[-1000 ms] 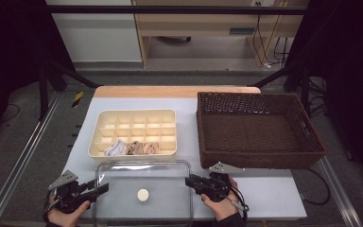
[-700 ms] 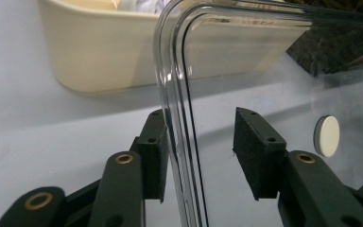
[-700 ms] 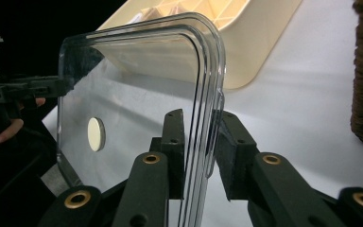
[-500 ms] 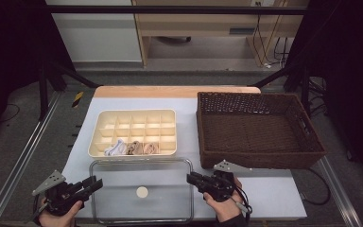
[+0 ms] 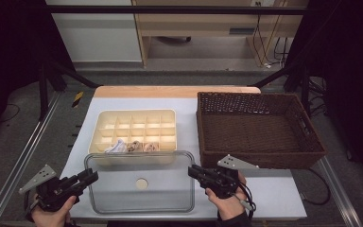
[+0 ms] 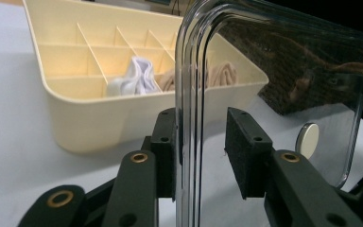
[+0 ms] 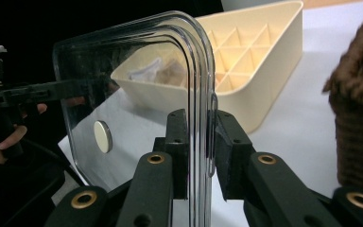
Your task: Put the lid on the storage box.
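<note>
The right claw [image 5: 192,171] clamped the clear lid's [image 5: 142,203] 3 o'clock edge to steady it, while the left claw [image 5: 90,176] stood open astride the 9 o'clock edge.

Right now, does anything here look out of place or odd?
Only the grip looks uneven. The clear lid is off the cream divided box. The right gripper clamps its edge, while the left gripper straddles the other edge with one pad apart. Nothing is spilled or damaged.

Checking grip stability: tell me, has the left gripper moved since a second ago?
Yes. The left gripper shifted leftward, away from the compartment tray.
</note>
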`<state>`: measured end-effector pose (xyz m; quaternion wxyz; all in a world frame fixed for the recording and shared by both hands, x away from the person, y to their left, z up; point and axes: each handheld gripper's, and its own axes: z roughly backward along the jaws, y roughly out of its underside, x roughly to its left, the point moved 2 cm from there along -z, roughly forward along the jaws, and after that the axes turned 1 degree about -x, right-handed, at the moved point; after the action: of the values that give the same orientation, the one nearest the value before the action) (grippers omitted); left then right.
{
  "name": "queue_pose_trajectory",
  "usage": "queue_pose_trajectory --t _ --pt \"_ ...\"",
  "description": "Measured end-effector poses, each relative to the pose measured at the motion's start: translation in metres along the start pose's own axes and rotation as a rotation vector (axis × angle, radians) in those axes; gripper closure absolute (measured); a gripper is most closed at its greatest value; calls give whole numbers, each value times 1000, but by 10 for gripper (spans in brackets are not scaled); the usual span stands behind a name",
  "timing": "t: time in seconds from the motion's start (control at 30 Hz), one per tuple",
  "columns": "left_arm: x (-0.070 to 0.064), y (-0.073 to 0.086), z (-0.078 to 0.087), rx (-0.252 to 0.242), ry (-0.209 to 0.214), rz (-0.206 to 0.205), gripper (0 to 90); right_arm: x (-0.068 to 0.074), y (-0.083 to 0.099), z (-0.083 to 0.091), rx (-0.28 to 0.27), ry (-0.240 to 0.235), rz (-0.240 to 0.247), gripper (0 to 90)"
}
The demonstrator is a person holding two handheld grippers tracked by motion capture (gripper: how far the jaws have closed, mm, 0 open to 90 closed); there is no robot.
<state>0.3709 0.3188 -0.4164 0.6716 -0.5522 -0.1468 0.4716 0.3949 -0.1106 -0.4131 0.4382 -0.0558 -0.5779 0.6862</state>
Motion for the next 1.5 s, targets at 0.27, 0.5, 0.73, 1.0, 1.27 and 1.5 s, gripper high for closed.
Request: queue_pose_trajectory --t 0.27,0.5,0.73,1.0,1.27,1.5 --pt "8 -22 -5 -33 -8 -9 640 4 -19 -6 -31 9 29 772" --pt "17 -45 -8 -76 -19 -16 637 4 -40 -17 -65 14 48 769" --pt "24 -71 -12 -105 -32 -27 637 3 -64 -31 -86 24 51 761" --pt "34 -100 -18 -123 -39 -29 638 2 -96 -44 -110 30 63 754" --pt "50 -115 -22 -139 -60 -22 637 -1 -116 -65 -119 28 68 750" --pt "66 -120 -28 -125 -65 7 631 0 -129 -80 -92 40 73 750"
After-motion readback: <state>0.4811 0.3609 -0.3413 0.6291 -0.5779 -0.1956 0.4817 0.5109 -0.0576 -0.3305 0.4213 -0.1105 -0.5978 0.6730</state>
